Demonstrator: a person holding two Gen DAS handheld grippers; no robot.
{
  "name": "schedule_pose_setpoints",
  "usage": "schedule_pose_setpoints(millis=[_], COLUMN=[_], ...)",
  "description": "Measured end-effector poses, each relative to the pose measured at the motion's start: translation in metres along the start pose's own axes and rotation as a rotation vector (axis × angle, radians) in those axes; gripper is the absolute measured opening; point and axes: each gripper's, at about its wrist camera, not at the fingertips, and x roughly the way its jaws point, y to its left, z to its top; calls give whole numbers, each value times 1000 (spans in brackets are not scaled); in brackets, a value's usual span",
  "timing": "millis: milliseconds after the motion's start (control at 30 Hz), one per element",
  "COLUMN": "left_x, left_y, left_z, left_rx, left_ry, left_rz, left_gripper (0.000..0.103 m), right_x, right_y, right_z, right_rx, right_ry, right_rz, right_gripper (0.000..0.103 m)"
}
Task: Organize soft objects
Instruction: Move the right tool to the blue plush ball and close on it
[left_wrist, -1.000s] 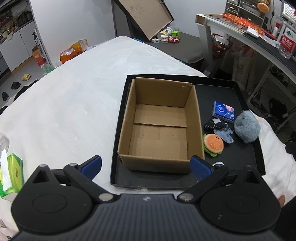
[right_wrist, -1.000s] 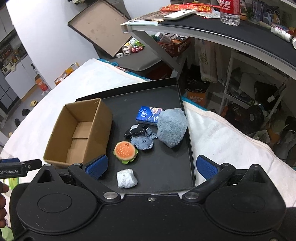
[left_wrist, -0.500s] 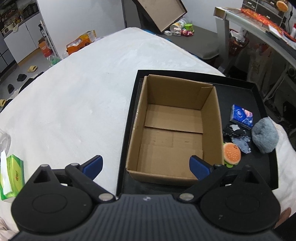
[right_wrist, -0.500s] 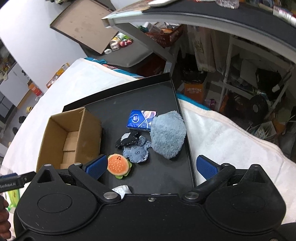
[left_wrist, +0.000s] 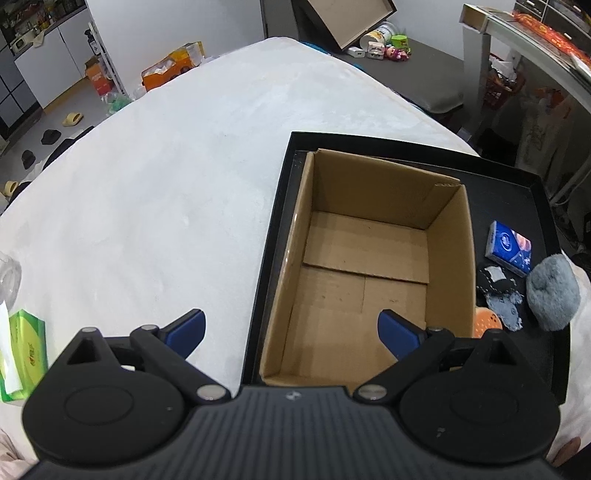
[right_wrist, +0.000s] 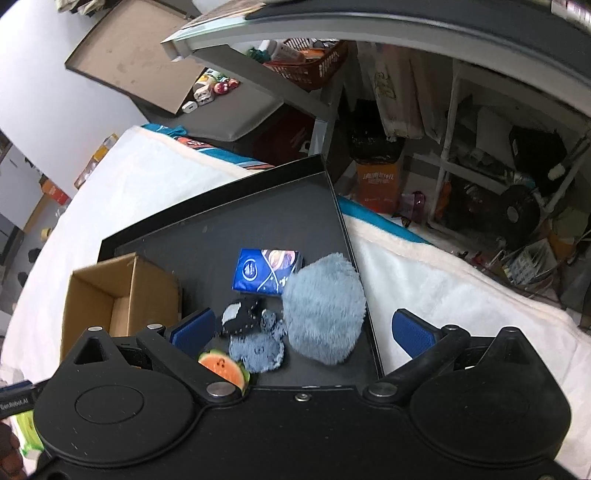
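Note:
An empty open cardboard box (left_wrist: 369, 266) stands on a black tray (left_wrist: 539, 206); it also shows in the right wrist view (right_wrist: 122, 295). Right of it lie a blue tissue pack (right_wrist: 267, 271), a fluffy grey-blue plush (right_wrist: 325, 306), a black-and-white soft toy (right_wrist: 238, 317), a blue denim piece (right_wrist: 256, 349) and an orange burger toy (right_wrist: 221, 371). My left gripper (left_wrist: 291, 332) is open and empty over the box's near-left edge. My right gripper (right_wrist: 303, 330) is open and empty, above the plush and the denim piece.
The tray (right_wrist: 207, 236) sits on a white cloth-covered surface (left_wrist: 166, 184). A green tissue box (left_wrist: 22, 354) lies at the left edge. A desk frame and clutter (right_wrist: 480, 166) stand past the right side of the surface.
My left gripper has moved forward and left, so the box now sits under its right finger. My right gripper has moved forward over the soft objects; the burger toy is now partly hidden.

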Motion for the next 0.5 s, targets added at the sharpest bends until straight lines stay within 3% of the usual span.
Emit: schedule_pose_setpoints(millis=[233, 500], left_x=[15, 26], left_y=[-1, -5], left_z=[7, 14], left_rx=[7, 28], left_ry=[21, 39], left_rz=[17, 51], left_gripper=[98, 89], right_x=[27, 52], right_y=[-16, -30], right_z=[4, 5], right_rx=[61, 141], right_ry=[29, 79], right_rz=[37, 106], right_gripper=[103, 103])
